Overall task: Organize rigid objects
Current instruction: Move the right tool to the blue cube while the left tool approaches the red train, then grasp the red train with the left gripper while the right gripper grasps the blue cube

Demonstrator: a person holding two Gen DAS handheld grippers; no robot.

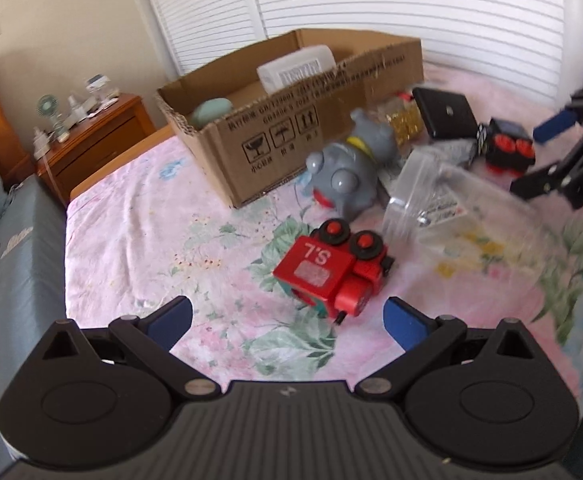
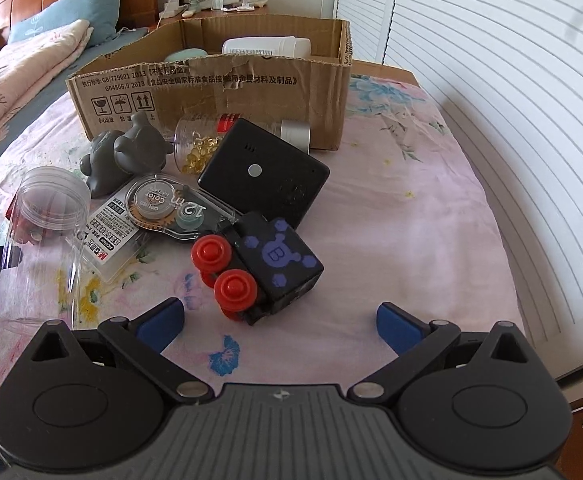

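The red train [image 1: 333,270] lies tipped on its side on the bed [image 1: 131,240], black wheels with red hubs turned up and away, its long axis running slantwise with the rounded nose toward the right; the "S.L" on its flat red face reads upside down. It sits just ahead of the left gripper [image 1: 287,320], whose jaws stand wide and empty. The black train [image 2: 265,266] also lies on its side, red wheels facing left, its purple "B" face up, long axis slanting toward the near edge of the bed; it is just ahead of the right gripper [image 2: 279,322], jaws wide and empty too. Touching its far end is a clear tape dispenser [image 2: 179,210], beside a flat black box [image 2: 263,172]. A clear jar [image 2: 39,248] lies to the left, a grey toy [image 2: 125,156] and a pill jar [image 2: 197,144] beyond, before the carton [image 2: 211,92].
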